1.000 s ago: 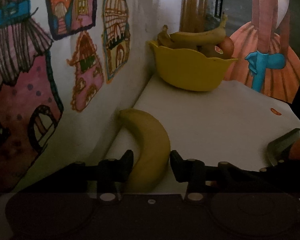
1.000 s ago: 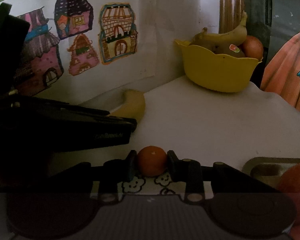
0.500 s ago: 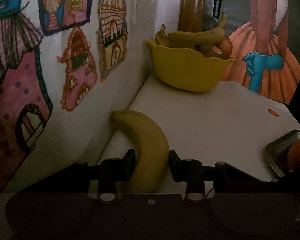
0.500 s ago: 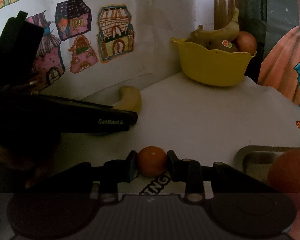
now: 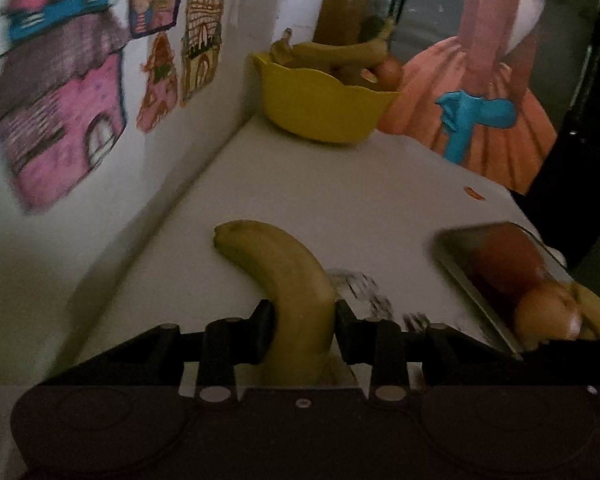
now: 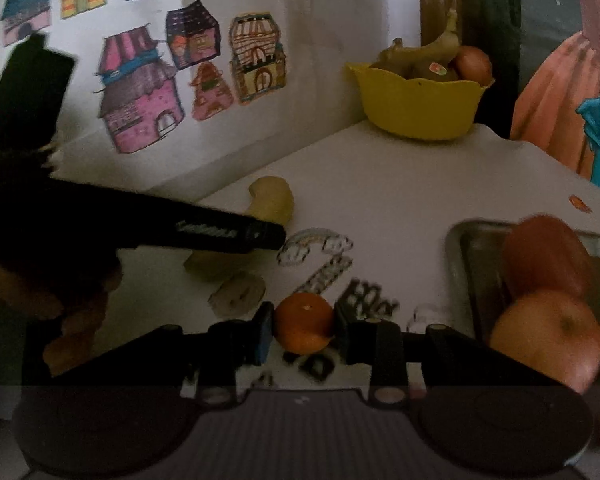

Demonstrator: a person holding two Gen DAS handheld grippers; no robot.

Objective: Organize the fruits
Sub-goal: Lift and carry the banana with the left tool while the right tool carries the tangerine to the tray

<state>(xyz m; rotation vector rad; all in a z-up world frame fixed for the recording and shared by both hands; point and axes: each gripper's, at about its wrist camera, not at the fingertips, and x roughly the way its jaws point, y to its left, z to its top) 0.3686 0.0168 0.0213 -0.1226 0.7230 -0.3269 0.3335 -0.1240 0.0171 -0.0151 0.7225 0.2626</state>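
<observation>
A yellow banana (image 5: 284, 276) lies between the pads of my left gripper (image 5: 303, 328); its jaws are closing and press on its sides. The right wrist view shows that same banana (image 6: 272, 200) under the black left gripper (image 6: 228, 232). My right gripper (image 6: 305, 330) is shut on a small orange tangerine (image 6: 305, 322), held just over the white table. At the table's far corner a yellow bowl (image 5: 324, 108) (image 6: 420, 108) holds bananas and round fruit.
A metal tray (image 5: 472, 280) (image 6: 456, 248) at the right holds a red apple (image 6: 544, 252), an orange (image 6: 548, 332) and a banana end. A wall with house drawings runs along the left. The white table (image 6: 400, 208) has printed letters near the grippers.
Both grippers have shifted right, away from the wall, each carrying its fruit. The left jaws have narrowed onto the banana. The tray and its fruit have come further into both views.
</observation>
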